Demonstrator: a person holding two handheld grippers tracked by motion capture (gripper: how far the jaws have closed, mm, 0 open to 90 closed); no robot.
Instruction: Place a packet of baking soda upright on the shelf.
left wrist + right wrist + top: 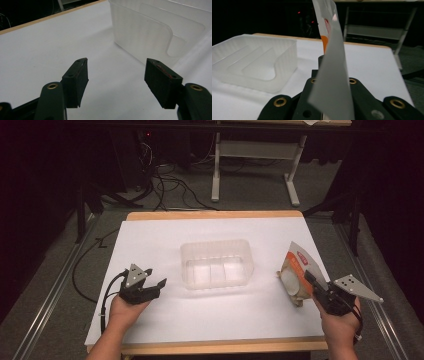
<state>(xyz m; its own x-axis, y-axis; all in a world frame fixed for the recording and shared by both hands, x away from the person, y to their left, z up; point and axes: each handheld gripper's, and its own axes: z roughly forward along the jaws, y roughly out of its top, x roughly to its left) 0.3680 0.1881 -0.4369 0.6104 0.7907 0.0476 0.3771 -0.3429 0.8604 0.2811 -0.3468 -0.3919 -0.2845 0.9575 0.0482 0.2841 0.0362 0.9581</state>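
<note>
Two tongs | right tongs (311, 281) clamp pouch (295, 270) edge | left tongs (154, 279) open, empty

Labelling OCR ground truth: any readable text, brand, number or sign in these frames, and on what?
Nothing reads clearly.
Pouch held in the right tongs: a small red label near its top, with lettering too blurred to read; in the right gripper view a red mark and an orange patch, illegible.
Clear plastic container: no text.
Left tongs: no markings.

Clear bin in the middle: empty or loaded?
Empty. The clear bin shows only its own moulded floor; the orange-and-white pouch is outside it, clamped in the right tool.
</note>
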